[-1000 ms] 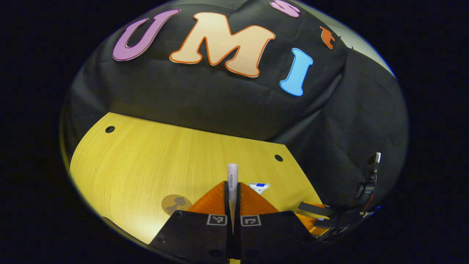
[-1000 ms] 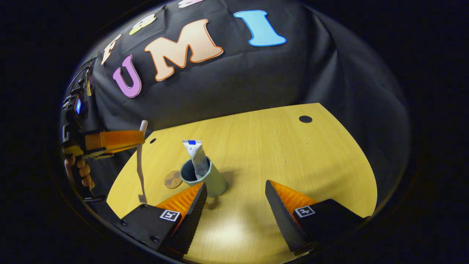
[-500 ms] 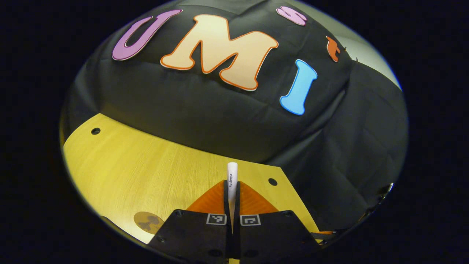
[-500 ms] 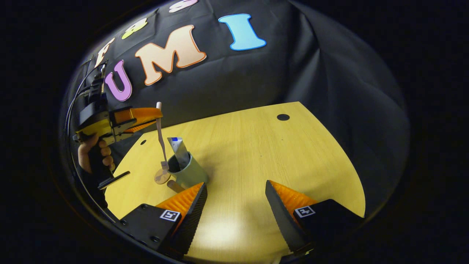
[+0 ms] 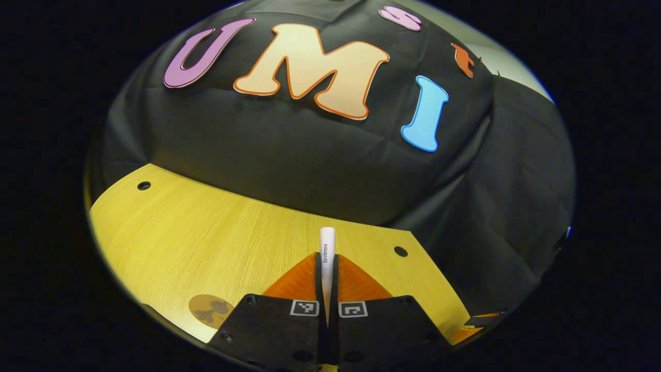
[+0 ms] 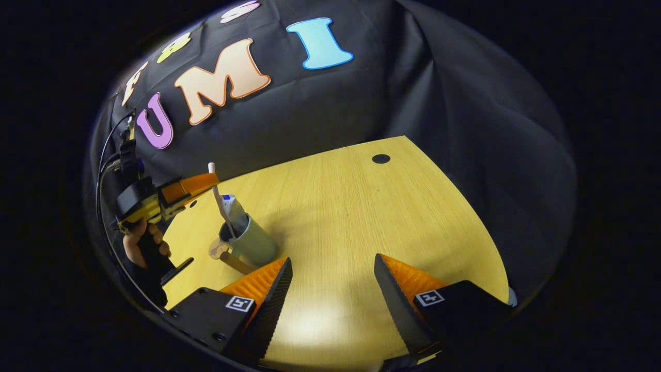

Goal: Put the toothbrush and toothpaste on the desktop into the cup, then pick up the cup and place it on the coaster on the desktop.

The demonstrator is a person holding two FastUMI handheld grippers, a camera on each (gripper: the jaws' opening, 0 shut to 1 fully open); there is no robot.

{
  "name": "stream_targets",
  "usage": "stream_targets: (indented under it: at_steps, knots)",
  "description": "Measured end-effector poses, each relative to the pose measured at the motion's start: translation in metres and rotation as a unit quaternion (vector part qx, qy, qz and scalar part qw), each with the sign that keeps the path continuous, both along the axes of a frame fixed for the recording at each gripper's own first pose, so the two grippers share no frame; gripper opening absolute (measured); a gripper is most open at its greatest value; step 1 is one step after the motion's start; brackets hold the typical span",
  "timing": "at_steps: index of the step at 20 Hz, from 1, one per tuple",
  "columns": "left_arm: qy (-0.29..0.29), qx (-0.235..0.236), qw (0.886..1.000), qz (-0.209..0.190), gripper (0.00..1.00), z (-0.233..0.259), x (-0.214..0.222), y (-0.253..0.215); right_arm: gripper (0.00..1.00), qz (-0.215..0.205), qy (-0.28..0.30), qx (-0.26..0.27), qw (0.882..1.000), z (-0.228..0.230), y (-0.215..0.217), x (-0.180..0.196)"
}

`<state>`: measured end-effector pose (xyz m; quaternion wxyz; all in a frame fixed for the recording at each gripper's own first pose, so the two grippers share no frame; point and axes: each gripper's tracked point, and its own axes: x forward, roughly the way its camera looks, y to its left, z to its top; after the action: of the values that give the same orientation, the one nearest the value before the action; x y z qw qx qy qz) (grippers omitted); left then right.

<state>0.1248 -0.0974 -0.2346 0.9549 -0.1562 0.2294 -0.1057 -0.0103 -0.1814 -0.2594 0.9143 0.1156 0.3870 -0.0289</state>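
**Toothbrush dips into the cup**

The wooden desktop spreads wide and bare across the right gripper view, black cloth wall behind it. The right gripper hangs over the near edge, its fingers spread well apart with nothing between them.

Over on the far left of that view, a hand grips the handle of the left gripper, and its fingers are pinched together on the toothbrush. The brush stands nearly upright, tilted a touch, its lower end down inside the mouth of the cup. The toothpaste tube leans in the cup too, top poking above the rim.

In the left gripper view, the left gripper shows both fingers pressed on the toothbrush, white handle end sticking up past the tips. The coaster lies flat on the desktop, low left. In the right gripper view the coaster peeks out just beside the cup's base.
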Motion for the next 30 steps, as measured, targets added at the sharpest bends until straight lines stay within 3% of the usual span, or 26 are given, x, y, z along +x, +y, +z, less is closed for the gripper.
stream_targets:
  at_steps: [10, 17, 18, 19, 20, 21, 23, 24, 28, 30]
  knots:
    - [-0.012, 0.042, 0.999, -0.001, 0.02, 0.022, -0.052, 0.000, 0.97, 0.065, -0.013, 0.033, 0.997, -0.001, 0.032, 0.030]
    - [0.036, 0.058, 0.998, -0.007, 0.06, -0.006, -0.089, -0.001, 0.97, 0.107, -0.009, 0.053, 0.993, -0.002, 0.058, 0.033]
    - [0.035, 0.058, 0.998, -0.005, 0.16, -0.006, -0.091, 0.000, 0.97, 0.116, -0.007, 0.053, 0.992, -0.002, 0.063, 0.034]
    - [0.038, 0.061, 0.997, -0.004, 0.26, -0.009, -0.093, 0.002, 0.90, 0.123, -0.003, 0.051, 0.991, -0.003, 0.068, 0.034]
    - [0.042, 0.064, 0.997, -0.003, 0.45, -0.012, -0.095, 0.006, 0.97, 0.129, 0.004, 0.050, 0.990, -0.004, 0.074, 0.034]
    - [0.048, 0.070, 0.996, 0.002, 0.64, -0.014, -0.098, 0.012, 0.97, 0.134, 0.010, 0.053, 0.990, -0.006, 0.082, 0.034]
    - [0.053, 0.084, 0.995, 0.014, 0.89, -0.013, -0.100, 0.030, 0.98, 0.150, 0.031, 0.060, 0.986, -0.009, 0.102, 0.030]
    - [0.047, 0.086, 0.995, 0.020, 0.94, -0.009, -0.100, 0.039, 0.99, 0.158, 0.043, 0.061, 0.985, -0.011, 0.112, 0.029]
    - [0.028, 0.094, 0.995, 0.033, 0.94, 0.003, -0.109, 0.075, 0.94, 0.175, 0.087, 0.040, 0.980, -0.021, 0.138, 0.032]
    - [0.015, 0.109, 0.993, 0.046, 0.95, 0.010, -0.110, 0.098, 0.99, 0.183, 0.116, 0.027, 0.976, -0.029, 0.147, 0.034]
